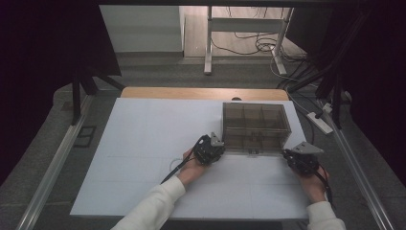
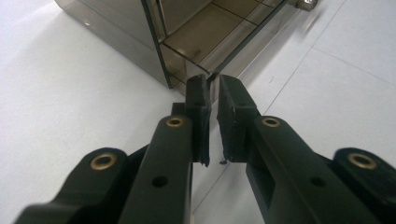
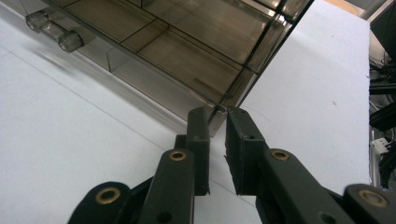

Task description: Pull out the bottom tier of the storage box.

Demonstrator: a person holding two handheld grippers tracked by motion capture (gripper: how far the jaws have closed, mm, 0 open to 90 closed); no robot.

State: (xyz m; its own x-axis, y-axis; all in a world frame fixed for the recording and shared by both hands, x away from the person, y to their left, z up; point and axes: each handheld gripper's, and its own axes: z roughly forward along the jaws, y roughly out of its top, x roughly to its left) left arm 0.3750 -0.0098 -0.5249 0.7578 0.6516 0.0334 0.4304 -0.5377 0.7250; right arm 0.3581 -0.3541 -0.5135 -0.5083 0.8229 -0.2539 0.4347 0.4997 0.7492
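A smoky clear compartment box [image 1: 256, 127] stands on the white table top [image 1: 143, 158], at the right. My left gripper [image 1: 222, 145] is at its near left corner. In the left gripper view the jaws [image 2: 212, 84] stand almost together, with the thin lid edge of the box [image 2: 196, 32] pinched between the tips. My right gripper [image 1: 287, 153] is at the near right corner. In the right gripper view its tips [image 3: 218, 114] close on the corner of the box [image 3: 187, 46] lid. The compartments that show look bare.
A clear latch [image 3: 70, 42] sits on the box's front wall between the two grippers. The white top spreads wide to the left of the box. Beyond the table's far wooden edge [image 1: 201, 93] are a desk frame and cables on the floor.
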